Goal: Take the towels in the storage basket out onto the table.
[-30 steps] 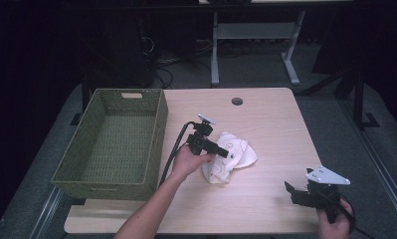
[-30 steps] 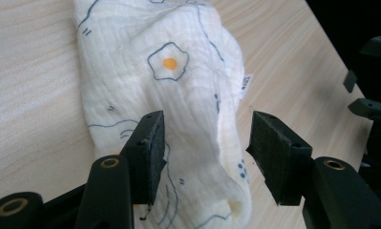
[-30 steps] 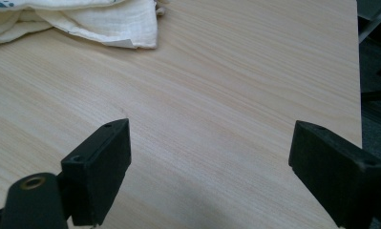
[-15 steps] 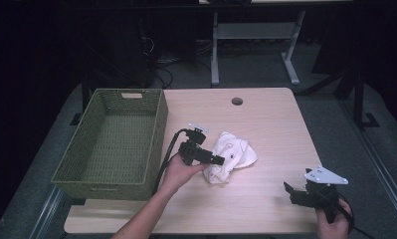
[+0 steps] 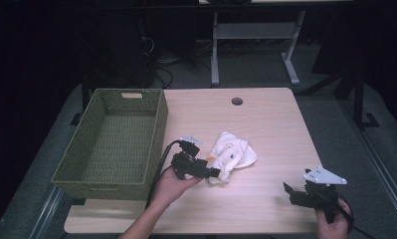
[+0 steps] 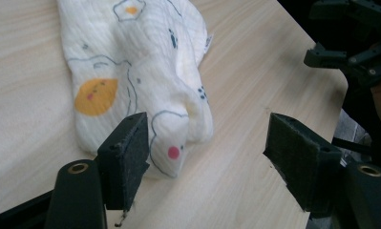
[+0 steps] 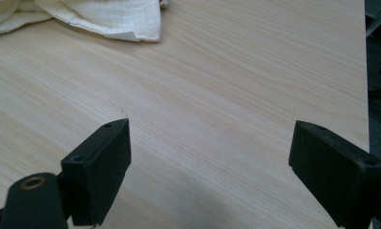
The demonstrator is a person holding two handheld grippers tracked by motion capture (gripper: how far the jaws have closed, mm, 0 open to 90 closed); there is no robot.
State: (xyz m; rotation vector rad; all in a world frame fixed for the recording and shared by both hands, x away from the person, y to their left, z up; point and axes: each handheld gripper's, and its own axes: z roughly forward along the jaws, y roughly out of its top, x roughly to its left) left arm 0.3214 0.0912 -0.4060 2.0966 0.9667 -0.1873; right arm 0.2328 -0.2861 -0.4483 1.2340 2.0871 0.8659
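Pale wooden surface [image 5: 265,119] carries a crumpled printed cloth [image 5: 232,154] near its middle. My left tongs [image 6: 207,148] gape wide at its near end, ready, I judge, to close; my right tongs [image 7: 209,167] idle wide near the right edge.

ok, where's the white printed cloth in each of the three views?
High view: cloth lies mid-table, just right of the left tool.
Left gripper view: cloth at upper left, its near end between the open jaws, closer to the left one.
Right gripper view: cloth at the top left edge.
Shared landmark: the light wood table.
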